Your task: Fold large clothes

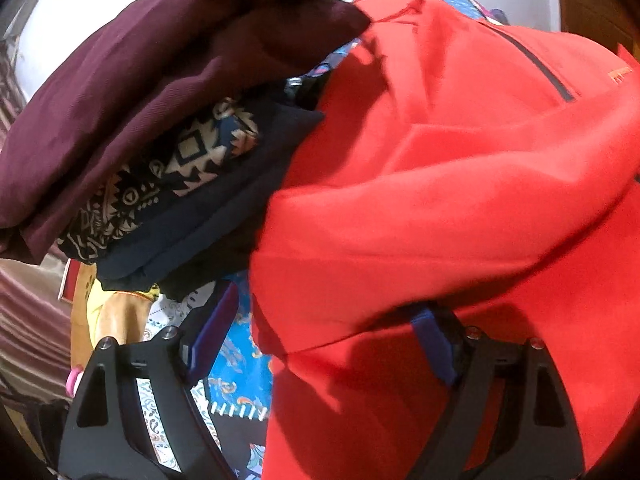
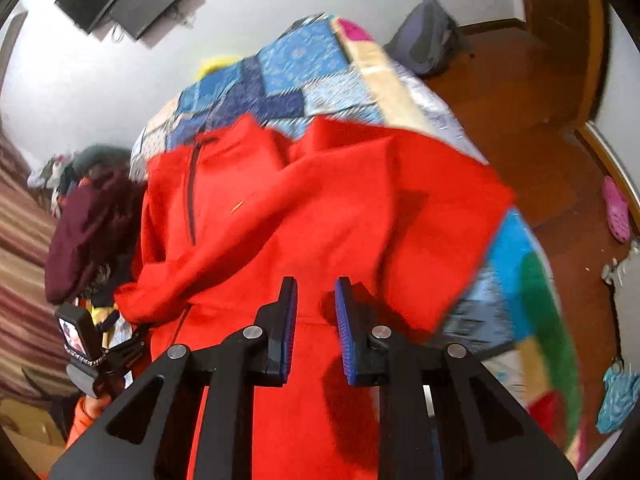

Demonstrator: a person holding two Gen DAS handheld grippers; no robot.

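Through the left wrist camera I see my left gripper (image 1: 324,344) with its jaws wide; a fold of the one red zip-neck pullover (image 1: 460,208) lies between them, draping over the right pad, though I cannot tell whether either pad presses on it. Left of it I count one maroon garment (image 1: 160,92) atop one black-and-cream patterned cloth (image 1: 160,184) and one dark navy piece (image 1: 224,220); their lower layers are hidden. Through the right wrist camera my right gripper (image 2: 316,320) has its jaws narrow, hovering over the pullover's (image 2: 304,208) lower body; whether cloth is pinched is unclear. The pullover lies spread on one patchwork quilt (image 2: 304,68) on the bed. One pink clog (image 2: 616,208) sits on the wooden floor (image 2: 532,92), one grey backpack (image 2: 424,36) by the wall. The scene is motion-blurred.
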